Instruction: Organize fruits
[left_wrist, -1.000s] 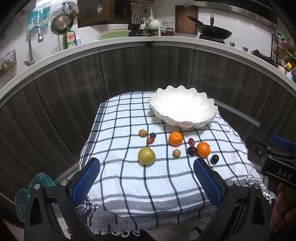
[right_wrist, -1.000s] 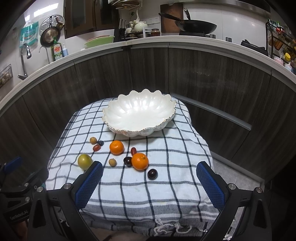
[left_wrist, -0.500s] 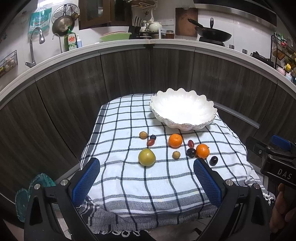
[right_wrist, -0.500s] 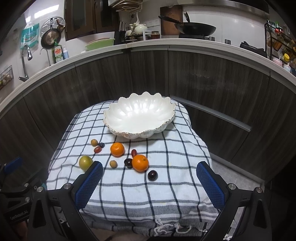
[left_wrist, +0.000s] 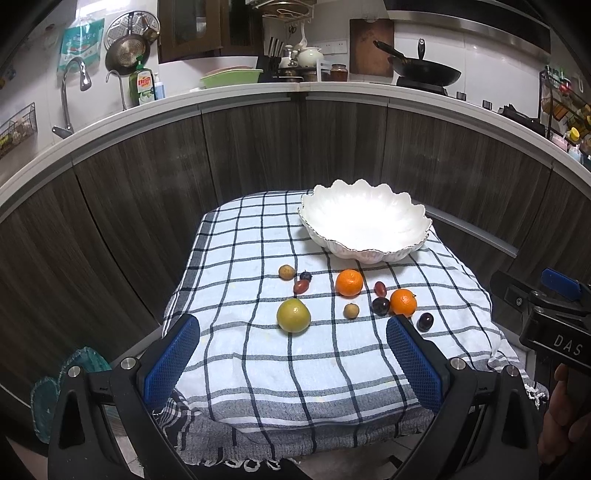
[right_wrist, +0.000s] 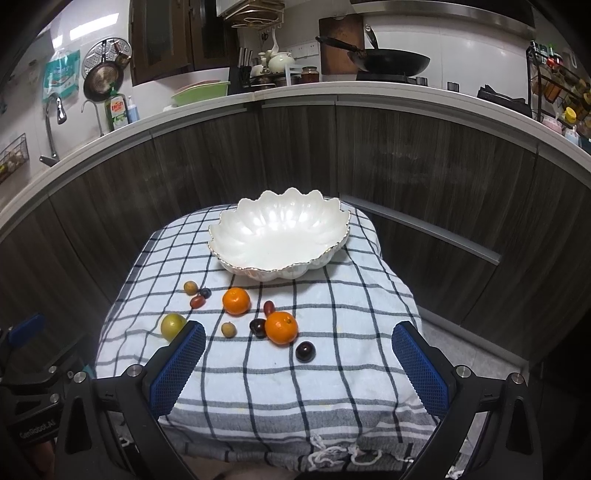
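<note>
A white scalloped bowl (left_wrist: 364, 227) (right_wrist: 280, 236) stands empty at the far right of a checked cloth (left_wrist: 258, 354) (right_wrist: 332, 369). In front of it lie two oranges (left_wrist: 349, 282) (left_wrist: 403, 302) (right_wrist: 236, 301) (right_wrist: 281, 327), a yellow-green fruit (left_wrist: 293, 315) (right_wrist: 173, 326), dark plums (left_wrist: 424, 321) (right_wrist: 305, 351) and several small fruits. My left gripper (left_wrist: 291, 363) is open and empty above the cloth's near edge. My right gripper (right_wrist: 299, 369) is open and empty, likewise short of the fruit.
Dark wood cabinet fronts (left_wrist: 258, 147) curve behind the small table under a white counter (left_wrist: 295, 90) with a sink tap, dish soap and a wok (right_wrist: 388, 61). The cloth's fringe hangs over the near edge. The right gripper's body (left_wrist: 554, 325) shows at the left view's right edge.
Both grippers have risen and drawn back slightly, so the table sits lower in both views. The fruits and bowl have not moved. Both jaws stay open.
</note>
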